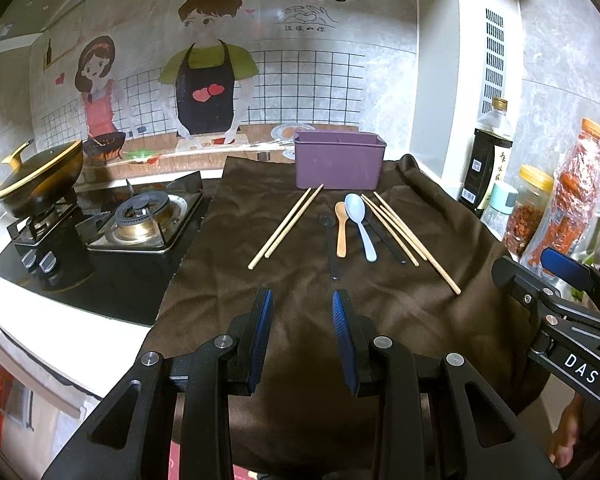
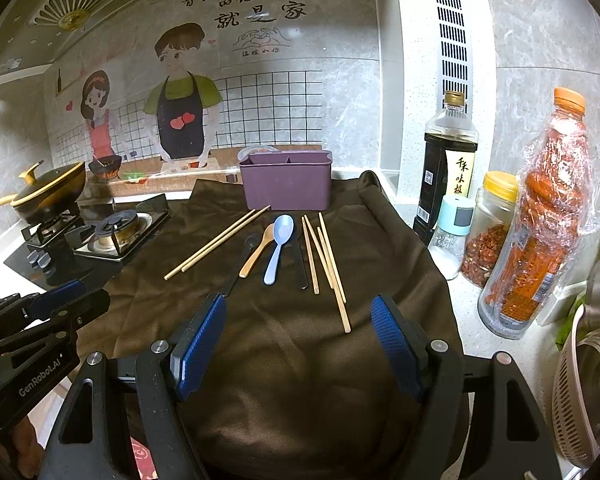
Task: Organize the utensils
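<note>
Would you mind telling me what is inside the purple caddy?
The purple caddy shows inner dividers at its rim and no utensil sticking out. Its walls hide the compartment bottoms.

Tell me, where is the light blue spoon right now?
In both views the light blue spoon lies mid-cloth on the brown cloth, before the purple caddy, between the small wooden spoon and the chopsticks.

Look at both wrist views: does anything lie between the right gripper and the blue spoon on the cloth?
Nothing visible does. The right gripper hangs open over bare brown cloth, and the blue spoon lies ahead, apart from the wooden spoon on its left and the chopsticks on its right.
</note>
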The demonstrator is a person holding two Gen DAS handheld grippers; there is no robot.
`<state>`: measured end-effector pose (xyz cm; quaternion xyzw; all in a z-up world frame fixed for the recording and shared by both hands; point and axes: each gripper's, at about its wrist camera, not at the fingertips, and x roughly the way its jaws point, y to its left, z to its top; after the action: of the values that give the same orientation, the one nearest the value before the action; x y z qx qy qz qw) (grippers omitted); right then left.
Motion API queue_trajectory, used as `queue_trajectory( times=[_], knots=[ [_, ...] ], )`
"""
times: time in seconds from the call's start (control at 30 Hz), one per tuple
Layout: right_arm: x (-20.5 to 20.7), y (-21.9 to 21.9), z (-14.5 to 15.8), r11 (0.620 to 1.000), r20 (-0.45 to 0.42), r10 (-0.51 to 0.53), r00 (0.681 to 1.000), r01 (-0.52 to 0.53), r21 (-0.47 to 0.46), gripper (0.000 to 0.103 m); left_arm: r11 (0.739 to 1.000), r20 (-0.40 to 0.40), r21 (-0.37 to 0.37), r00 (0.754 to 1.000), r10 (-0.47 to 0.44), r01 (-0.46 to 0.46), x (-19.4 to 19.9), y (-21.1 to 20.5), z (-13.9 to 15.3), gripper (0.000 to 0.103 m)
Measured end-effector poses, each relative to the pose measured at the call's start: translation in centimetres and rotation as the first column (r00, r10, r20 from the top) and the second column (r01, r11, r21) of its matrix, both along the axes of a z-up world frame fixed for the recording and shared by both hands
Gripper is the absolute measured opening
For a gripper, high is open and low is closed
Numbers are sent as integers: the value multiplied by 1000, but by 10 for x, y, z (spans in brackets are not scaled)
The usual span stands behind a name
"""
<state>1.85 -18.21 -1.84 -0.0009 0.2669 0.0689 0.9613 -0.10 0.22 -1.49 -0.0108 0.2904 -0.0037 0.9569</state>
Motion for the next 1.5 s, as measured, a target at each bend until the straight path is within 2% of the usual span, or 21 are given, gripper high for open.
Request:
queue_trajectory(
  times=[0.27, 0.3, 1.5],
  knots=[
    [0, -1, 0, 1000, -3, 5, 1000, -5, 3, 73, 1000, -5, -2, 1000, -3, 3, -7, 2, -14, 32],
    [0, -1, 0, 1000, -4, 4, 1000, -4, 2, 73, 1000, -4, -1, 1000, -1, 1, -1, -2, -3, 32],
    [1, -3, -1, 1000, 1, 3, 1000, -3, -2, 73, 1000, -23, -8, 999, -22, 22, 5, -8, 0, 32]
  ],
)
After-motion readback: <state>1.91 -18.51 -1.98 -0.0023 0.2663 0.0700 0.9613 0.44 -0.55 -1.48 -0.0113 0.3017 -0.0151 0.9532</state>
